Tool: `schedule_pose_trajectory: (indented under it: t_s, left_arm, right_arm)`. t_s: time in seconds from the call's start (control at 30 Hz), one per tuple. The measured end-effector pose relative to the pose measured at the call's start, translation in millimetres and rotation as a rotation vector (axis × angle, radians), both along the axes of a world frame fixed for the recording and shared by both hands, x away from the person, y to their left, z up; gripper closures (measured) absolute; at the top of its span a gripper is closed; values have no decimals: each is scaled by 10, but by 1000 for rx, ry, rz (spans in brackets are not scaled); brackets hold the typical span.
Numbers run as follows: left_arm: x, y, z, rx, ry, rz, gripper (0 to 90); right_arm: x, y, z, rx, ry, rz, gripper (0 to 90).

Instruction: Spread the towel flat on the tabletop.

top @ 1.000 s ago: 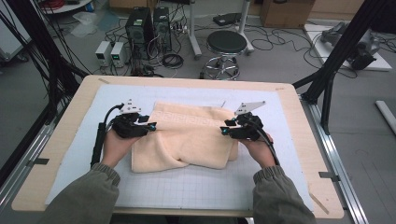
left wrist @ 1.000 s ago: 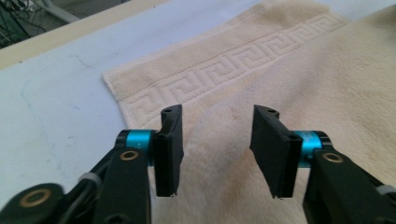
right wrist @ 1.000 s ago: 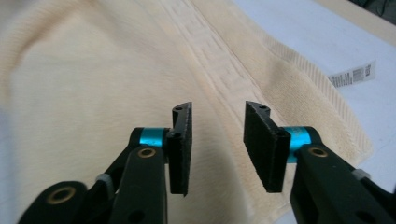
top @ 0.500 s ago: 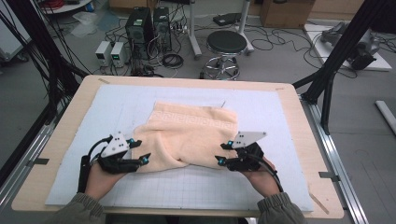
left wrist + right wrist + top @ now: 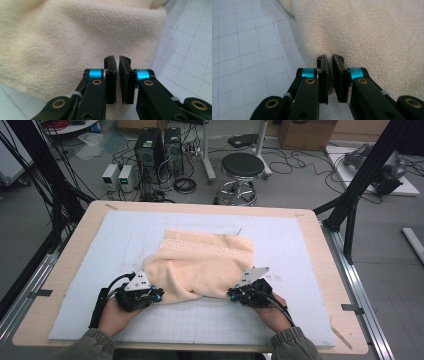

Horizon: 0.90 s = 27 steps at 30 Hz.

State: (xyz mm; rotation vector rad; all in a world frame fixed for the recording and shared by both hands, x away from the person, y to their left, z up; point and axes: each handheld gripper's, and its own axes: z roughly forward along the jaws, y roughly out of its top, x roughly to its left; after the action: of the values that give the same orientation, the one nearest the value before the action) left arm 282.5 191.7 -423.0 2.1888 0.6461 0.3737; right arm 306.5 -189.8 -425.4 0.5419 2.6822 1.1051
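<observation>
Now cream towel (image 5: 200,265) on mat (image 5: 300,250)

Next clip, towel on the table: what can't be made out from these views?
- Whether the left gripper pinches any towel: left gripper view, the jaws nearly meet, the slit too narrow to see into.
- Same for the right gripper, right gripper view.
- Towel's near edge: high view, both grippers cover its corners.
- Towel's folds underneath: hidden by its top layer.
</observation>
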Motion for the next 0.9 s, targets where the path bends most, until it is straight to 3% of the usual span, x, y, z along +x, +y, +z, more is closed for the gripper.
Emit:
schedule_pose_trajectory:
  t_s: [0.17, 0.43, 0.57, 0.63, 0.7, 0.8, 0.87, 0.9]
  left_arm:
    - [-54, 66, 263, -43, -65, 17, 849]
    - [-105, 249, 757, -120, -151, 46, 853]
    - [-110, 348, 939, -152, -195, 75, 854]
    - [-65, 390, 952, -169, -195, 100, 854]
    - [18, 407, 898, -160, -181, 126, 855]
    - [176, 406, 691, -143, -119, 158, 855]
    - [256, 369, 513, -129, -60, 157, 854]
    - [281, 342, 425, -122, -32, 150, 854]
  right_arm:
    - [-54, -88, 210, 34, -41, -5, 847]
    - [-161, -198, 706, 87, -148, -7, 848]
    - [-217, -232, 928, 95, -191, -6, 848]
    - [-194, -255, 970, 103, -197, -18, 848]
    - [-112, -279, 951, 95, -188, -39, 848]
    - [136, -304, 790, 40, -141, -98, 846]
    - [320, -320, 654, 22, -112, -148, 844]
    - [404, -320, 580, 21, -76, -168, 841]
